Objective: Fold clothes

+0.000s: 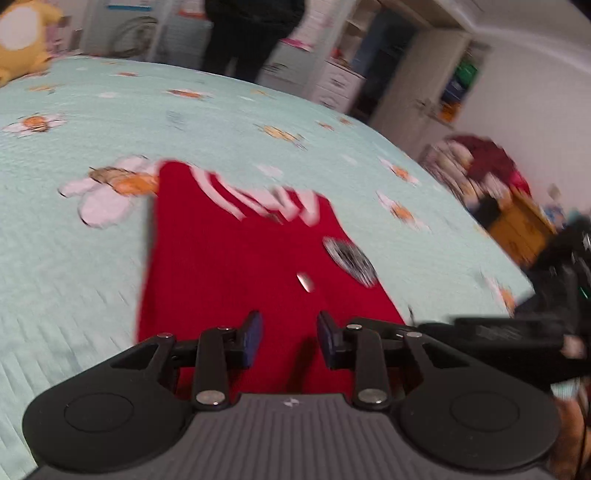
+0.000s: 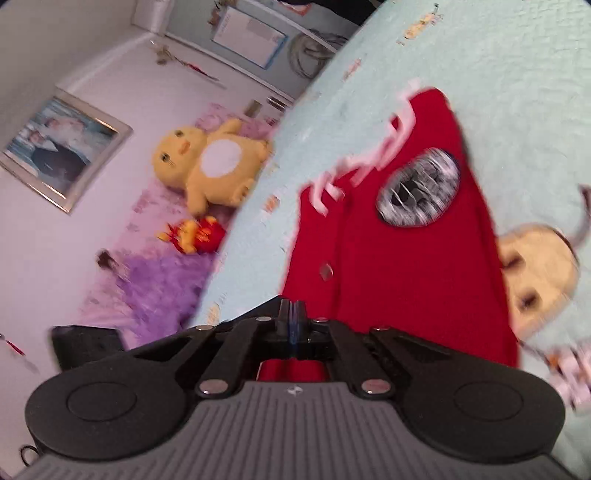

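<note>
A red garment (image 1: pixel 240 266) with white stripes and a round black-and-white badge (image 1: pixel 349 260) lies on the pale green flowered bedspread (image 1: pixel 184 110). My left gripper (image 1: pixel 290 338) is open and empty, its blue pads just above the garment's near part. The right gripper's body (image 1: pixel 517 332) shows at the right edge of the left wrist view. In the right wrist view the garment (image 2: pixel 399 266) and its badge (image 2: pixel 419 186) stretch away from my right gripper (image 2: pixel 291 321), which is shut on the garment's near edge, red cloth bunched behind the jaws.
A yellow plush toy (image 2: pixel 214 162) and a red toy (image 2: pixel 195 234) lie by a purple cover (image 2: pixel 155 291) at the bed's head. A person in dark clothes (image 1: pixel 251 33) stands past the far edge. A cluttered wooden box (image 1: pixel 517 218) sits at the right.
</note>
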`<state>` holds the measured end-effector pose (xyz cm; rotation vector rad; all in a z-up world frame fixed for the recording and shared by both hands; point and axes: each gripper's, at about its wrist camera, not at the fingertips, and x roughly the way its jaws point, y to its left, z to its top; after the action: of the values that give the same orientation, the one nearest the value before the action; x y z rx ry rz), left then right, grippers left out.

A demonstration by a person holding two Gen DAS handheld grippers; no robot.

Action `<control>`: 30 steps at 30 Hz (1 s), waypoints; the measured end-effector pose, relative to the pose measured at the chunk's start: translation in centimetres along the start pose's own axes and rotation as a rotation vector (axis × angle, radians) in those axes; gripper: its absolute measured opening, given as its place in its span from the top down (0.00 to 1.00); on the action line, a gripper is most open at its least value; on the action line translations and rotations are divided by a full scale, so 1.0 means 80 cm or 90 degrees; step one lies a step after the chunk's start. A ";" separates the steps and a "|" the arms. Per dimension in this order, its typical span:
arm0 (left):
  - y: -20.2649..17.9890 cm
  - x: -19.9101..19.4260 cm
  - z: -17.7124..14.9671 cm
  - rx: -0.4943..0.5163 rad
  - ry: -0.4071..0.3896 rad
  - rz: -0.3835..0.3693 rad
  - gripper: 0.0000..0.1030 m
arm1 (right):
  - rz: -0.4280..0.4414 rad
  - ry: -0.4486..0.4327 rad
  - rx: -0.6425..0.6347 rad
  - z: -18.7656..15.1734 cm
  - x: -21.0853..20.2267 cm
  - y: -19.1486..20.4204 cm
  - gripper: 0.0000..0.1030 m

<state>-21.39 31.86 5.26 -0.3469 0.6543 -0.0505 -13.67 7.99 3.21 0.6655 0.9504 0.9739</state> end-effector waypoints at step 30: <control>-0.013 0.012 -0.025 0.083 0.003 0.047 0.67 | -0.092 -0.051 -0.110 0.061 0.023 0.021 1.00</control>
<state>-21.74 30.16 3.56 -0.1964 0.6651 -0.0229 -9.52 10.07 6.13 0.4804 0.8218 0.8827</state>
